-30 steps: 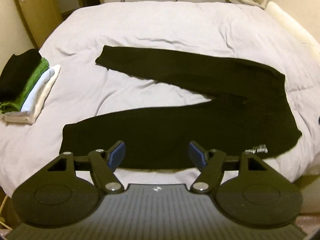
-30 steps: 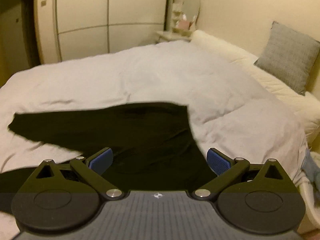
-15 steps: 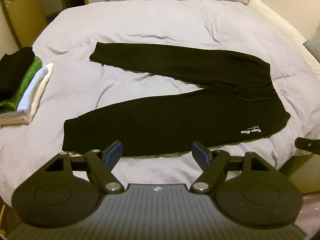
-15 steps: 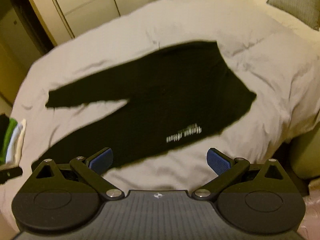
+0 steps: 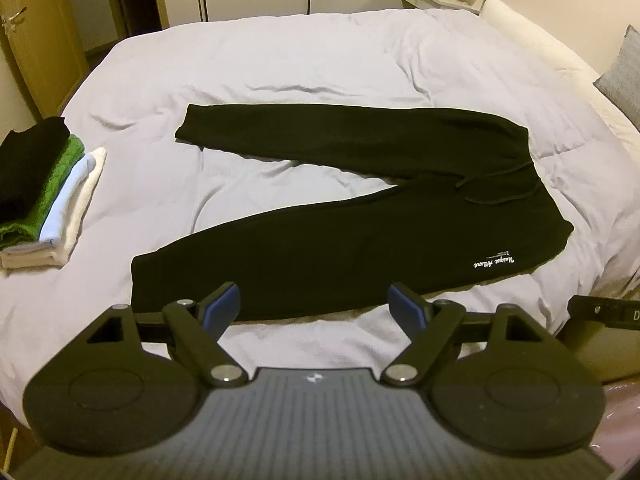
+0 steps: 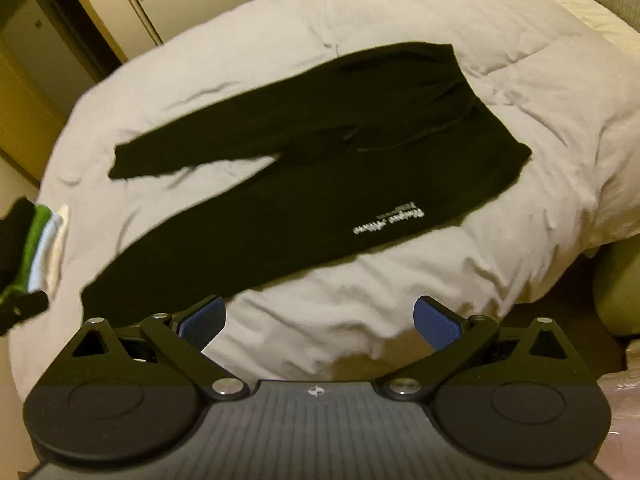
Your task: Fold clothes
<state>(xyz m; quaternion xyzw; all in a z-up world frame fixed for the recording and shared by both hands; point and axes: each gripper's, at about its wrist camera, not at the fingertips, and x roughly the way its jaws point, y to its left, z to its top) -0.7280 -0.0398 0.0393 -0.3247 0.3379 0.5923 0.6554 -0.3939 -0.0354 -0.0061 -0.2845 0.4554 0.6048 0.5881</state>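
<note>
Black sweatpants [image 5: 320, 256] with a small white logo near the waist lie spread flat on the bed, legs splayed to the left and waistband to the right; in the right wrist view the sweatpants [image 6: 304, 184] fill the middle. My left gripper [image 5: 314, 306] hovers above the near edge of the lower leg, its jaws opening with nothing between them. My right gripper [image 6: 320, 322] hangs over the bed's near edge below the waist end, open and empty. A black part of the right gripper shows at the right edge of the left wrist view.
The bed's pale lilac duvet [image 5: 280, 60] is wrinkled. A stack of folded clothes [image 5: 44, 196], black, green, blue and white, sits at its left edge. A grey pillow [image 5: 624, 76] and white bolster lie on the right. Wardrobe doors and a small shelf stand behind.
Both grippers drew back from the sweatpants toward the bed's near edge, so more of the garment shows. The right view tilted down and swung left. The left jaws widened slightly.
</note>
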